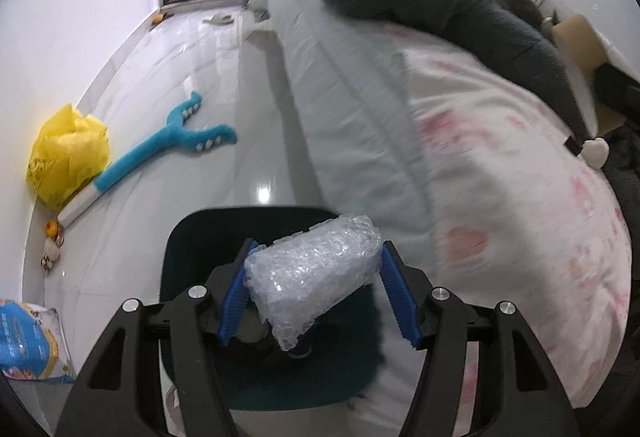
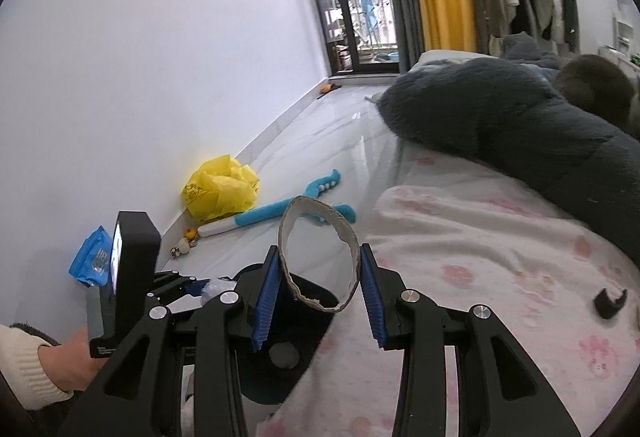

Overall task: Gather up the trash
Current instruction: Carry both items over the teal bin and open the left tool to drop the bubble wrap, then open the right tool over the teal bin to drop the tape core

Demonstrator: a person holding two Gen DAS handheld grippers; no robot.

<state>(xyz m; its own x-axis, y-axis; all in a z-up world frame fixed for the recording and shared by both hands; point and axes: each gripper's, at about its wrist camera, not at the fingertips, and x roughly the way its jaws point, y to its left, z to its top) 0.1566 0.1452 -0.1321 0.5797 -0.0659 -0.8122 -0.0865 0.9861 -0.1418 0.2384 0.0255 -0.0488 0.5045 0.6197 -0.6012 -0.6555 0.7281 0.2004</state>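
Note:
My left gripper [image 1: 316, 281] is shut on a wad of clear bubble wrap [image 1: 316, 271], its blue pads pressing both ends. It hangs directly over the open mouth of a dark bin [image 1: 200, 237] on the floor beside the bed. In the right wrist view my right gripper [image 2: 318, 279] is shut on a squashed cardboard tape ring [image 2: 320, 257], held upright between the pads. The same dark bin [image 2: 312, 321] lies below and just beyond it. The left gripper's body [image 2: 132, 265] and a hand in a cream sleeve [image 2: 60, 361] show at the lower left.
A bed with a pink-patterned cover [image 1: 500, 197] and a dark grey blanket [image 1: 440, 9] fills the right. On the floor by the wall lie a yellow plastic bag [image 1: 68, 153], a blue plush toy [image 1: 168, 145] and a blue packet [image 1: 24, 341]. A small black item [image 2: 610, 303] rests on the bed.

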